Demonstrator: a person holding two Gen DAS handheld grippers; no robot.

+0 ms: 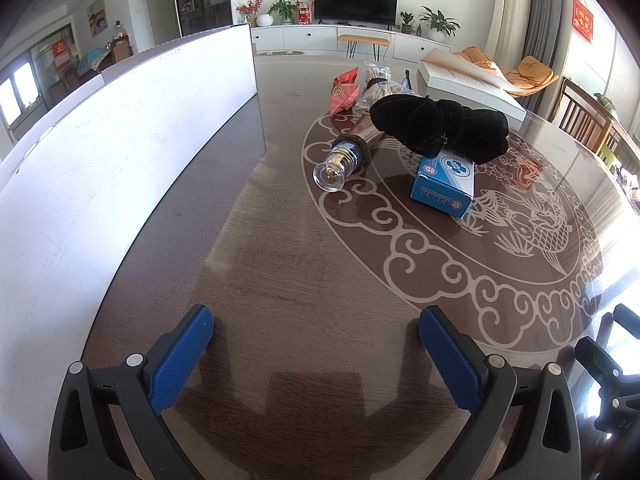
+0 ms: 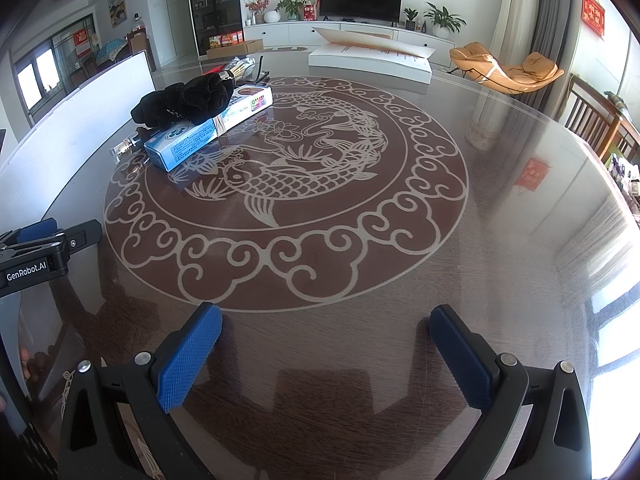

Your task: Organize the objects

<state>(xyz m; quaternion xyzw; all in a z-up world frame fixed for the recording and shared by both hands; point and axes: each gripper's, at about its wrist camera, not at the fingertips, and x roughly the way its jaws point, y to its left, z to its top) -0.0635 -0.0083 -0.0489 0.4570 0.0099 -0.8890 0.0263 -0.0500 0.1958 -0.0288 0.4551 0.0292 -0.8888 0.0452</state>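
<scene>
You're at the start of the sort, nothing picked up yet: both tools are empty with fingers spread wide apart, hovering low over the desk (image 1: 280, 280). The clutter sits in one heap at the far left edge of the fish medallion (image 2: 288, 184), taken here as the landmark. In that heap a black velvet cloth (image 1: 440, 124) is draped over the far end of a blue-and-white box (image 1: 444, 184), a glass bottle (image 1: 344, 160) lies on its side just left of the box with its clear stopper pointing your way, and a red packet (image 1: 342, 94) plus a clear-wrapped bundle (image 1: 376, 80) lie just behind the bottle. A tall white box wall (image 1: 120, 152) stands left of the medallion, probably the bin, though you can't see inside it. A flat white carton (image 2: 372, 58) lies beyond the medallion's far edge. Your left tool (image 1: 316, 356) is on the near-left side of the medallion, level, pointing along the white wall toward the heap. Your right tool (image 2: 326, 356) is at the medallion's near rim, aimed across its middle, well apart from everything. Next move, as a judgement: reach the left tool forward to the bottle or lift the cloth first, since it covers the box; the bottle may roll when touched.
</scene>
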